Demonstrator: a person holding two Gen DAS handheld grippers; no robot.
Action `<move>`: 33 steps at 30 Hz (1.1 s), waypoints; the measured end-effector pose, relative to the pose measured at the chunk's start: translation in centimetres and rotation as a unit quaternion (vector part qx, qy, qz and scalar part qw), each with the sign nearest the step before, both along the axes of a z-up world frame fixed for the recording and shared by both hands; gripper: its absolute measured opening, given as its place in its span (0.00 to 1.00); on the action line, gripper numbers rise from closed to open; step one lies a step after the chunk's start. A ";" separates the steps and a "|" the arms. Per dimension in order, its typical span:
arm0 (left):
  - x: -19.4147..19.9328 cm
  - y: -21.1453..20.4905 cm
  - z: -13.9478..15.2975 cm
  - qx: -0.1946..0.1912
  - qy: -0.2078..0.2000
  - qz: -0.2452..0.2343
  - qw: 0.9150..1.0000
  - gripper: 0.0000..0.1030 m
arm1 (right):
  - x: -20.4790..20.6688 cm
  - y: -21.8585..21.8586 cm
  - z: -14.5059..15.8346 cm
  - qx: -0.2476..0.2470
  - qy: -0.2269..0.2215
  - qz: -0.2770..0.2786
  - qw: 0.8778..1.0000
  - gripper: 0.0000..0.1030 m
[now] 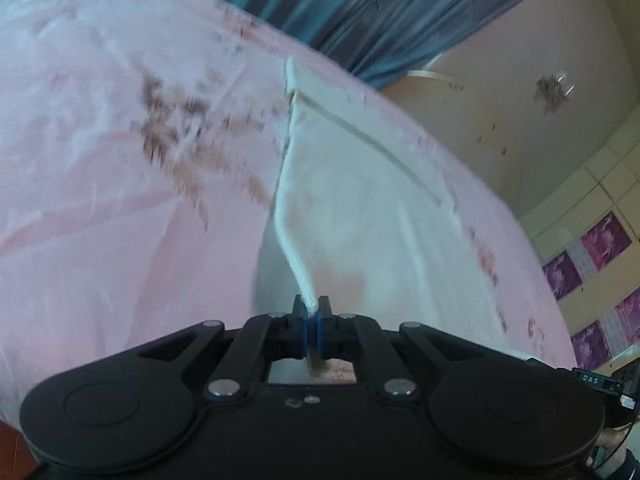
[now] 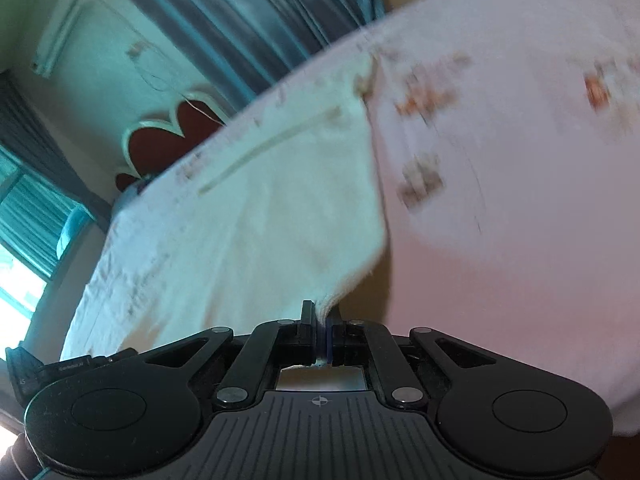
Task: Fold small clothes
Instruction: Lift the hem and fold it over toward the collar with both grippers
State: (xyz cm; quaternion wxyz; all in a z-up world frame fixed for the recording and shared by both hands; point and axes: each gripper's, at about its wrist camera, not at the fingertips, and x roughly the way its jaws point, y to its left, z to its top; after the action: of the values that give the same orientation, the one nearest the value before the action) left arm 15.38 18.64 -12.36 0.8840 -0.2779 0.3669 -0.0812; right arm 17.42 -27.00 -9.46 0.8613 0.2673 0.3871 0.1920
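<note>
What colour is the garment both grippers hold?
Plain cream-white garment, clearest in the left wrist view.

- A bed (image 1: 100,200) carries everything, spread with a pale pink sheet (image 2: 520,220) printed with blurred brown-red motifs
- A white cloth (image 1: 360,208) lies directly on the sheet, its far part flat with a narrow seam or band running across it
- The near edge of the cloth rises off the sheet
- The sheet reaches the bed's far edge; both views are motion-blurred, so the print's detail cannot be told
</note>
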 end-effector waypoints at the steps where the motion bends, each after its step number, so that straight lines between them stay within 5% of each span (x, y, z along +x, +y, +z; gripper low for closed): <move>1: 0.1 0.0 0.6 -0.001 -0.013 0.004 1.000 0.03 | 0.3 0.0 0.8 -0.001 -0.011 0.000 1.000 0.03; 9: 5.0 -0.2 5.8 -0.011 -0.093 0.027 0.995 0.03 | 6.2 0.3 6.2 -0.017 -0.078 -0.001 0.997 0.03; 17: 16.0 0.4 8.5 -0.013 -0.123 0.028 0.992 0.03 | 17.6 1.5 8.8 -0.043 -0.095 -0.028 0.994 0.03; 24: 27.5 1.7 6.6 -0.013 -0.094 0.028 0.995 0.03 | 29.4 2.2 6.6 -0.048 -0.063 -0.043 0.996 0.03; 33: 38.8 2.5 1.6 -0.004 -0.024 0.003 1.000 0.03 | 41.0 2.5 0.0 -0.047 0.015 -0.066 0.997 0.03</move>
State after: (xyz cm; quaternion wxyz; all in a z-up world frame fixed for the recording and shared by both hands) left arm 54.14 21.11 -10.77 0.8916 -0.2808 0.3444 -0.0864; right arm 58.43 -24.47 -9.49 0.8775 0.2546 0.3905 0.1127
